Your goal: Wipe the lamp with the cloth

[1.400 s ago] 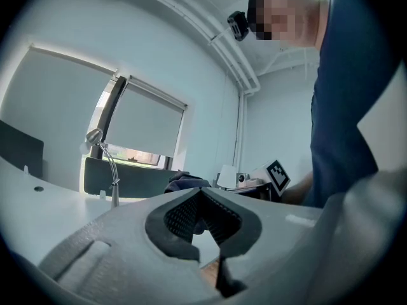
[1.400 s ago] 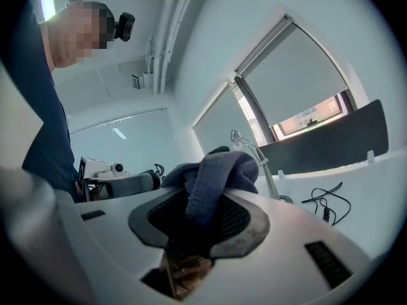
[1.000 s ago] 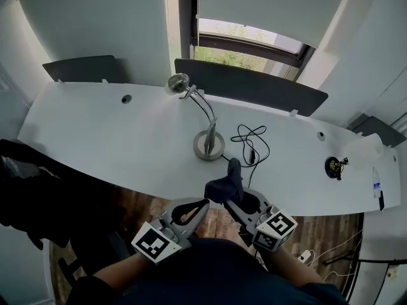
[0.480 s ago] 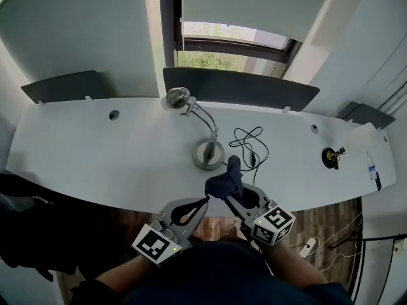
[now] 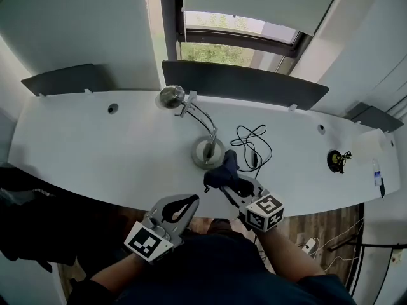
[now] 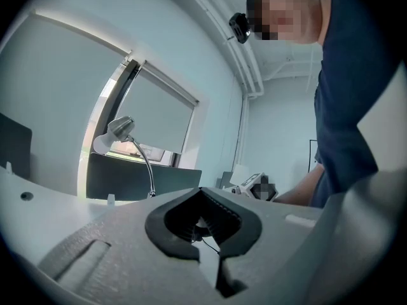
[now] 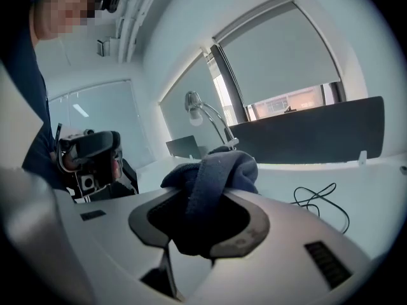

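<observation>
A chrome desk lamp stands mid-desk, its round base (image 5: 208, 152) near the front edge and its head (image 5: 172, 96) bent to the back left. The lamp head also shows in the left gripper view (image 6: 118, 129) and the right gripper view (image 7: 193, 102). My right gripper (image 5: 230, 182) is shut on a dark blue cloth (image 5: 222, 170), which sits just right of the base, close to touching it. The cloth (image 7: 216, 170) bulges out over the right gripper's (image 7: 206, 199) jaws. My left gripper (image 5: 189, 201) hovers over the desk's front edge, shut and holding nothing (image 6: 202, 196).
The white desk (image 5: 95, 138) curves from left to right. A black cable (image 5: 251, 146) lies coiled right of the lamp base. A small round black item (image 5: 334, 162) sits far right. Dark partition panels (image 5: 245, 84) line the back edge under a window. Dark fabric (image 5: 25, 215) hangs at the left.
My right gripper has carried the cloth forward to just beside the lamp base. The left gripper has drawn back slightly toward me and to the left.
</observation>
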